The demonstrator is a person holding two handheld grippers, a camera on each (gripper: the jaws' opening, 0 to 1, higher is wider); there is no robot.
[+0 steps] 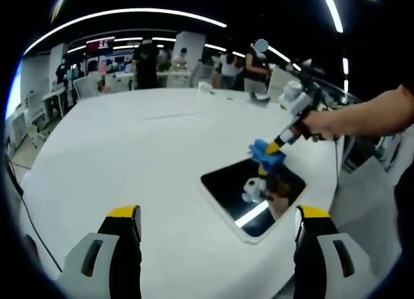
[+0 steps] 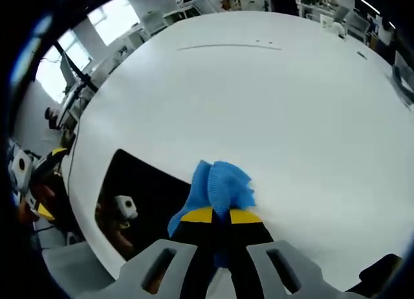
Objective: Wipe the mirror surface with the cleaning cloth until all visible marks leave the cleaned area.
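Note:
A dark rectangular mirror with a white rim lies flat on the white table, near its right edge. In the left gripper view my right gripper comes in from the right, held by a hand, shut on a blue cleaning cloth that touches the mirror's far edge. In the right gripper view the blue cloth bunches out past my right gripper, beside the mirror. My left gripper hovers open above the table, short of the mirror, with nothing between its jaws.
The table is large and round, with its edge just beyond the mirror on the right. Chairs, desks and several people stand at the far side of the room. A small item lies on the table's far right.

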